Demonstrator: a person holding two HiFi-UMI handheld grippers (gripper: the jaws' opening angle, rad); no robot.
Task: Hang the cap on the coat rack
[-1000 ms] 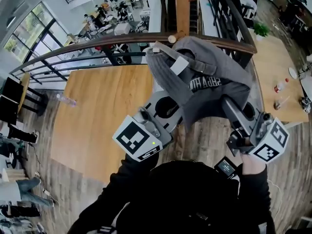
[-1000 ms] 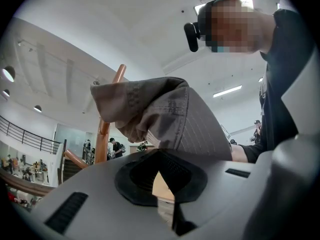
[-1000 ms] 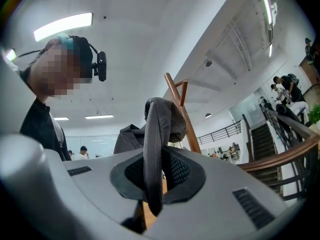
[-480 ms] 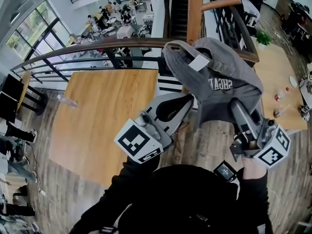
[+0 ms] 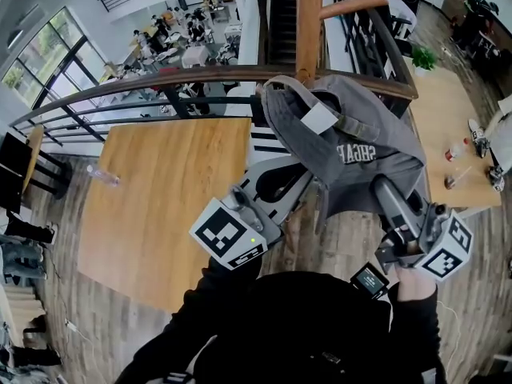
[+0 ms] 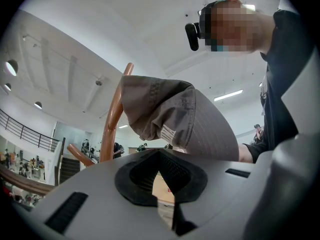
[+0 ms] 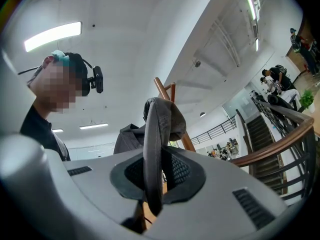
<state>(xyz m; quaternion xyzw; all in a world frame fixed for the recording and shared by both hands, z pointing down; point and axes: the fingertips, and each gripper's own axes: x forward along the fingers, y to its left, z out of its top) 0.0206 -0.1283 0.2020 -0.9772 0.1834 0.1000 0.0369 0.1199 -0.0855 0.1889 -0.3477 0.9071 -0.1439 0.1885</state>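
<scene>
The grey cap is up in the air, right in front of the wooden coat rack. It is not on a peg yet, as far as I can tell. We see the inside of the cap, with its white tag and the back strap turned up toward the rack.

The right gripper has its jaws squeezed tight on a thin edge of the cap, which looks like the brim. This gripper carries the cap.

The left gripper has its jaws pressed together with nothing between them. The cap sits just above its tips. I cannot tell if they touch it.

I think this is the step of bringing the cap to the rack. The cap is lifted and close, but the hanging is not done.

A curved peg stands just beside the cap in the left gripper view, and another peg sticks out higher up. The next move needs care. The open part of the cap, or the strap at the back, has to go over the tip of a peg. Only when the peg holds the cap should the right jaws open. If they open too soon, the cap may fall down.
</scene>
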